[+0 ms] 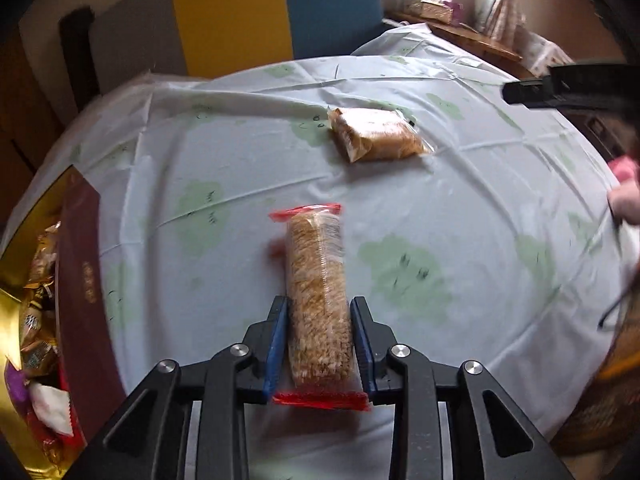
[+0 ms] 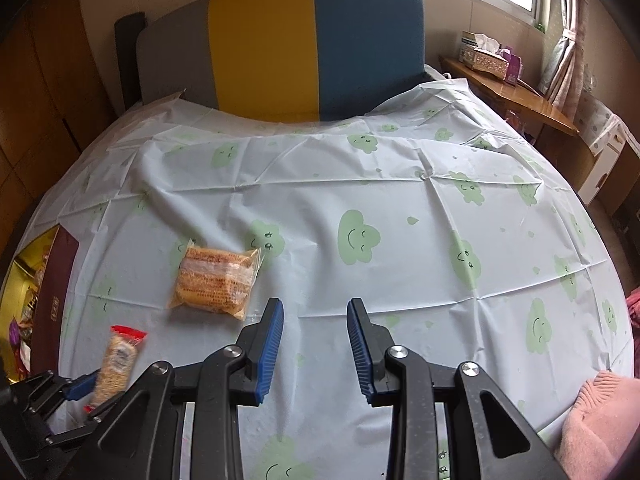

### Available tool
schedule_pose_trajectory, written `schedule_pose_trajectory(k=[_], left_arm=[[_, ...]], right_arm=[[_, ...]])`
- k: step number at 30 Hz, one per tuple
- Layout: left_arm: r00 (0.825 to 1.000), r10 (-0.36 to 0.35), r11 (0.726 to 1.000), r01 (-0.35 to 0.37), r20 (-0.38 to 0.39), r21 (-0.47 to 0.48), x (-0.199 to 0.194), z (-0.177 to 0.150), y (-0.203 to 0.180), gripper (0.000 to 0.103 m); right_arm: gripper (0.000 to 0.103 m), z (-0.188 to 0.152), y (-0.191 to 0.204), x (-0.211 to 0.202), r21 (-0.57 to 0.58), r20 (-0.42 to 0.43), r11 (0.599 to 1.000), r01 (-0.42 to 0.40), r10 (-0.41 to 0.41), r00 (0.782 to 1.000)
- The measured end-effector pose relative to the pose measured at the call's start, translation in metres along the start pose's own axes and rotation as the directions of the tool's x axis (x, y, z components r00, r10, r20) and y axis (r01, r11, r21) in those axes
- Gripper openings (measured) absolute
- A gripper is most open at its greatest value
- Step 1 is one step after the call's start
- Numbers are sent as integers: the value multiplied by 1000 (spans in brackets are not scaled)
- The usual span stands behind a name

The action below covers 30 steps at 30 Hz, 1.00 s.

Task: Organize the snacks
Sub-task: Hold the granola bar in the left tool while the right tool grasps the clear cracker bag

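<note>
The left gripper [image 1: 318, 344] is clamped on the long cereal bar [image 1: 318, 304], blue pads pressed against both long sides of the red-ended clear wrapper. The bar runs from 6 o'clock up toward the centre of the left wrist view, lying along the line of the fingers over the pale tablecloth [image 1: 460, 208]. Whether it rests on the cloth or is lifted off it, I cannot tell.

Up at about 1 o'clock from the bar sits a square snack pack [image 1: 376, 134], flat on the cloth and well apart from it. Over at 9 o'clock, the maroon-walled box [image 1: 80, 280] at the table's edge, gold lining showing, wrapped sweets [image 1: 38, 312] piled inside.

Switch to the right wrist view: the right gripper [image 2: 316, 344] has its jaws apart with nothing between them, only bare cloth underneath. The square pack [image 2: 216, 280] lies at 10 o'clock from its fingertips, and the clamped bar [image 2: 116, 364] shows at 8 o'clock. A pink sleeve [image 2: 592, 424] sits at 4 o'clock.
</note>
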<state>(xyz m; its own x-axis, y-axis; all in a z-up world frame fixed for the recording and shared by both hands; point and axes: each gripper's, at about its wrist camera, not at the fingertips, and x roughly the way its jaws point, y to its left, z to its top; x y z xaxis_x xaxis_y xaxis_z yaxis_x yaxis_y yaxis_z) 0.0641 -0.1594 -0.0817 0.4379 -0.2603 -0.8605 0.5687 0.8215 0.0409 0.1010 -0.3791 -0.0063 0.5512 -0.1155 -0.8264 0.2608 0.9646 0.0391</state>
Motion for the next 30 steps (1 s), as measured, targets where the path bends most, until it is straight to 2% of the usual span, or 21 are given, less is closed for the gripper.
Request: schedule_pose_trajectory(k=[3, 6, 13, 15, 18, 21, 22, 24, 25, 27, 29, 30], left_arm=[[998, 5, 1000, -6, 58, 7, -3, -11, 3, 36], [996, -6, 999, 10, 85, -45, -4, -15, 9, 36], [986, -38, 998, 47, 163, -50, -1, -24, 12, 36], [980, -28, 999, 32, 196, -18, -1, -28, 9, 36], [975, -33, 999, 38, 220, -19, -2, -32, 9, 36], [972, -35, 999, 40, 231, -16, -2, -33, 9, 36], [972, -33, 999, 36, 233, -12, -2, -33, 9, 36], [970, -21, 1000, 21, 241, 5, -2, -34, 6, 36], [968, -13, 1000, 10, 250, 12, -2, -35, 4, 36], [964, 6, 1000, -11, 268, 17, -2, -38, 1, 36], [963, 22, 999, -29, 268, 19, -3, -37, -1, 36], [965, 27, 999, -32, 262, 18, -3, -37, -2, 36]], right_arm=[[33, -3, 5, 6, -19, -30, 1000, -25, 25, 999], [33, -8, 15, 12, -54, -73, 997, -58, 54, 996], [33, -25, 53, 25, -209, -165, 966, -151, 117, 979], [33, -31, 66, 28, -265, -185, 952, -156, 109, 977], [33, -34, 80, 31, -305, -189, 943, -137, 81, 979], [33, -31, 83, 24, -310, -147, 943, -123, 80, 986], [33, -29, 80, 19, -293, -133, 947, -135, 100, 986], [33, -22, 62, 8, -215, -117, 952, -216, 194, 974], [33, -17, 49, -1, -163, -87, 955, -248, 237, 968], [33, -3, 29, -15, -37, 9, 965, -258, 259, 966], [35, 5, 12, -30, 85, 117, 965, -249, 239, 964], [35, 7, 11, -34, 83, 141, 972, -221, 208, 968]])
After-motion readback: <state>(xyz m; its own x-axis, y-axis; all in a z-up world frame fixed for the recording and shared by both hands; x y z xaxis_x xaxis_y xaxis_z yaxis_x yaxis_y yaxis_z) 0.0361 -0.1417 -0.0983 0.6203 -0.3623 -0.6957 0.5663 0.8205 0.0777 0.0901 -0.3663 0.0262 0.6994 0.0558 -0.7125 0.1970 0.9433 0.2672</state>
